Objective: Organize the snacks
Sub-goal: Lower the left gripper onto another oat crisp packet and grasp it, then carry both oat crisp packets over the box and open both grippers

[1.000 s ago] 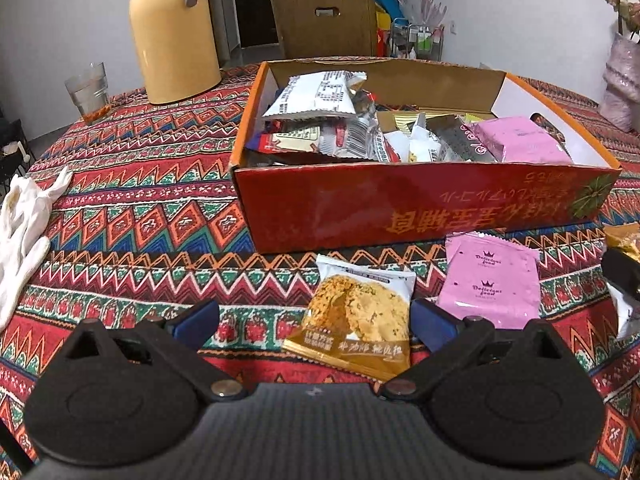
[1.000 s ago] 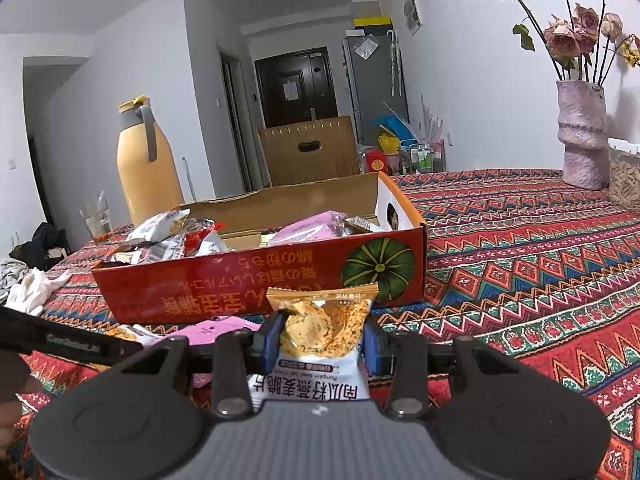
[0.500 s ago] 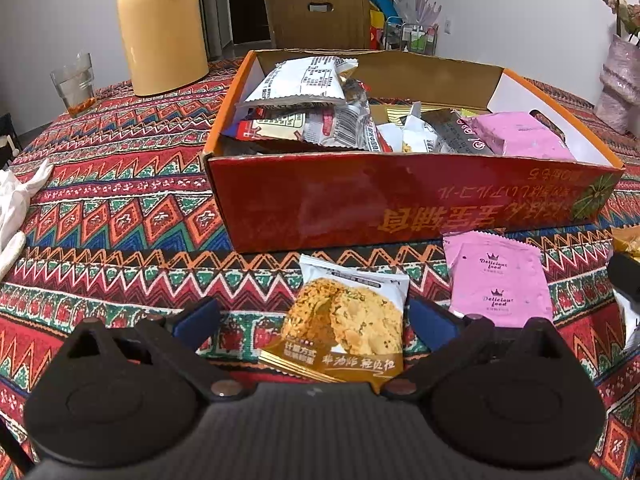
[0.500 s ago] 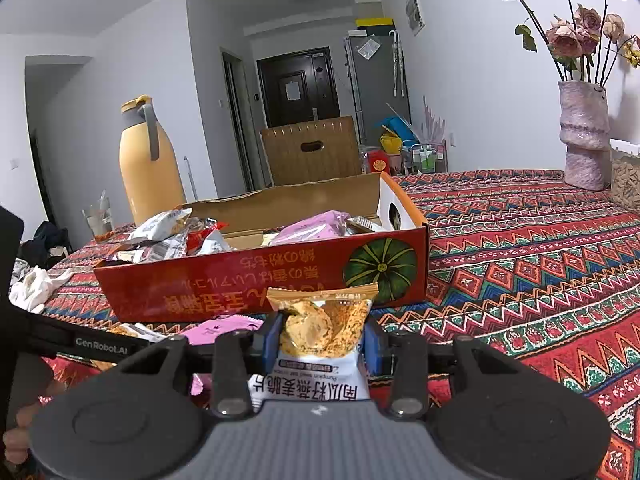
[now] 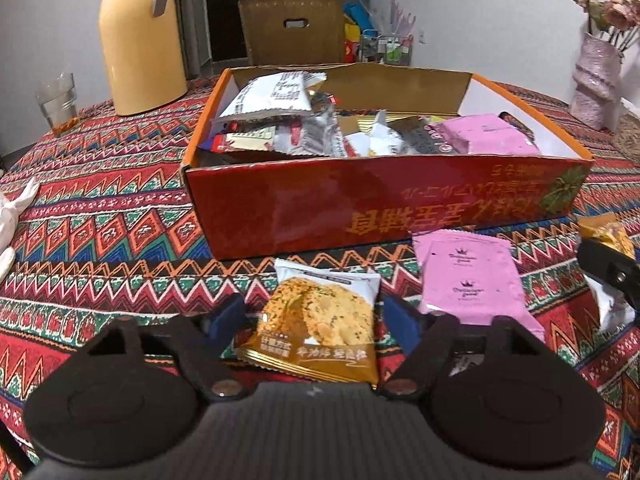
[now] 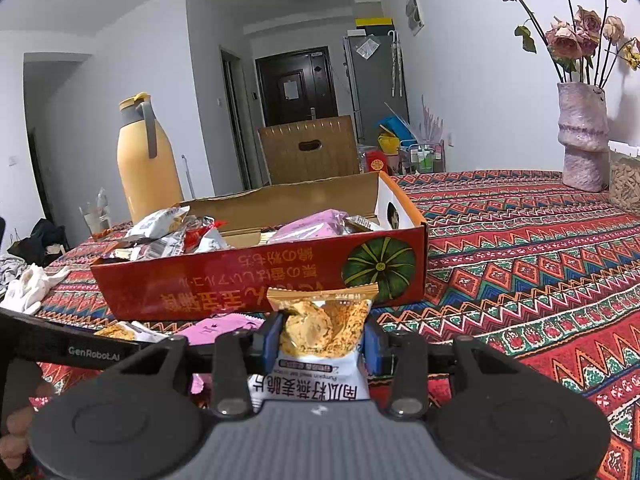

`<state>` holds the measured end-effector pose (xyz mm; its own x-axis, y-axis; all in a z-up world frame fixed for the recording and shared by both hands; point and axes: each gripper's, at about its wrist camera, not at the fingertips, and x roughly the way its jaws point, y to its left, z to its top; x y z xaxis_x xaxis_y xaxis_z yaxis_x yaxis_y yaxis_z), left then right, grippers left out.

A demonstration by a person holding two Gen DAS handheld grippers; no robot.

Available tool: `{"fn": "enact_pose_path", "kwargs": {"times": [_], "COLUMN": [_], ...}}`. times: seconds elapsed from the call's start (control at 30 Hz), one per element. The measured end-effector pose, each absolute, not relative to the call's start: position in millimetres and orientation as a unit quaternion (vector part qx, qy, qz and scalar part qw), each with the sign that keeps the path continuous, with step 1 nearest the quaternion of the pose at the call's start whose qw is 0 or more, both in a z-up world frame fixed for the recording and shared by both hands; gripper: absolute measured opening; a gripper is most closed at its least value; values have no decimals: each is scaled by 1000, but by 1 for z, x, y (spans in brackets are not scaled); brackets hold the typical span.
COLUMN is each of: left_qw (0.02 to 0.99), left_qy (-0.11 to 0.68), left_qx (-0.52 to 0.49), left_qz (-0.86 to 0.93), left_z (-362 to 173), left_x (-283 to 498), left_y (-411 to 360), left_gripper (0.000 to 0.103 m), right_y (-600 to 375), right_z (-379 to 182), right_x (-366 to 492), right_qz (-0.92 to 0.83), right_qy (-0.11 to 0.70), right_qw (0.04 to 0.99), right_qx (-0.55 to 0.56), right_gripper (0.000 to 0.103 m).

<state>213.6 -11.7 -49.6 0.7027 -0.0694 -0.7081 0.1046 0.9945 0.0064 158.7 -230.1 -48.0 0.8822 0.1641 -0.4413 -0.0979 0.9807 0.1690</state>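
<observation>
We note two grippers at work. The left gripper [image 5: 316, 322] points down at the patterned tablecloth [image 5: 104, 216], its jaws closing around one cracker packet [image 5: 320, 320] that lies flat just near of the red snack box [image 5: 360, 204]; the blue pads [image 5: 228, 318] stand beside the packet's edges, not yet pressing. One pink packet [image 5: 468, 276] lies on the cloth just right of it, touching the box's near wall.

The right gripper [image 6: 320, 340] is clamped narrow on one pumpkin-seed crisp packet [image 6: 320, 328], held upright, near of the box's pumpkin-printed end.

Inside the box we count one pink packet [image 5: 484, 136] at right and a heap of silver and white wrappers [image 5: 280, 120] at left, too jumbled to number. Beyond stand one yellow thermos jug [image 5: 140, 44], one glass [image 5: 56, 102] and one vase [image 6: 582, 136] of roses.
</observation>
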Motion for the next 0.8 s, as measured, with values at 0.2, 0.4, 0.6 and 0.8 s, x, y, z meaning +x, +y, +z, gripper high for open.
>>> {"fn": "enact_pose_path", "kwargs": {"times": [0.2, 0.4, 0.6, 0.8], "left_qw": [924, 926, 934, 947], "left_qy": [376, 372, 354, 319], "left_qx": [26, 25, 22, 14], "left_qz": [-60, -57, -42, -29], "left_z": [-47, -46, -42, -29], "left_x": [206, 204, 198, 185], "left_y": [-13, -11, -9, -5], "left_gripper": [54, 52, 52, 52], "right_y": [-230, -230, -230, -231], "right_z": [-48, -48, -48, -47], "right_x": [159, 159, 159, 158], "right_qz": [68, 67, 68, 69], "right_qy": [234, 234, 232, 223], "right_qw": [967, 967, 968, 970], "right_qx": [71, 71, 71, 71], "right_gripper": [40, 40, 40, 40]}}
